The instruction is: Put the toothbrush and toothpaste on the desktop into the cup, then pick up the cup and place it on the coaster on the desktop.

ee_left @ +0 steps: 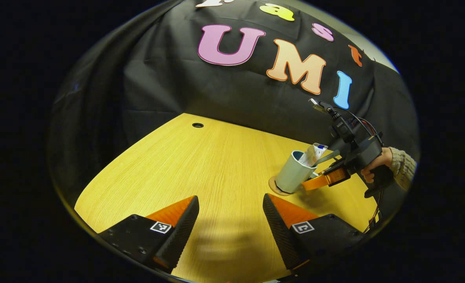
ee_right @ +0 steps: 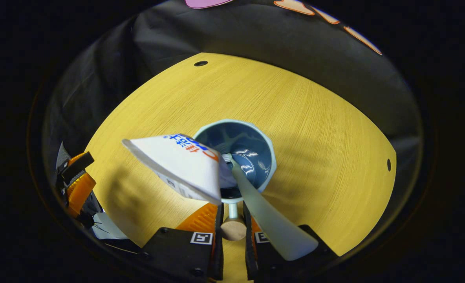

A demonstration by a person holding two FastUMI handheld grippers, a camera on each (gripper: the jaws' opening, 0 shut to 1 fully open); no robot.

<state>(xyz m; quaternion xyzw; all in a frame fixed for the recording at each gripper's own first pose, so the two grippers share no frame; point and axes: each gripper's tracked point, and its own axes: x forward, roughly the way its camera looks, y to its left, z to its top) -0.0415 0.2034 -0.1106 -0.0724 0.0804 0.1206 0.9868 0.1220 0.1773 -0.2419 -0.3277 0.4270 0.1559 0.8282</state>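
A pale blue cup (ee_left: 293,173) leans to the right with its base over the round tan coaster (ee_left: 273,186) on the desk. A white toothpaste tube (ee_left: 315,153) and a toothbrush (ee_left: 328,156) stick out of it. My right gripper (ee_left: 311,183), held by a hand (ee_left: 376,165), reaches the cup from the right. In the right gripper view I look down into the cup (ee_right: 252,145), with the toothpaste (ee_right: 181,165) and toothbrush (ee_right: 268,220) leaning toward me. The right gripper (ee_right: 232,210) is shut on the cup's handle. My left gripper (ee_left: 230,202) stands open above bare desk, well left of the cup.
The yellow wooden desk (ee_left: 201,165) has a cable hole (ee_left: 197,125) near its far edge, and another hole (ee_right: 388,164) on the right. Black cloth walls stand behind it. The left gripper's body (ee_right: 77,184) shows at the left of the right gripper view.
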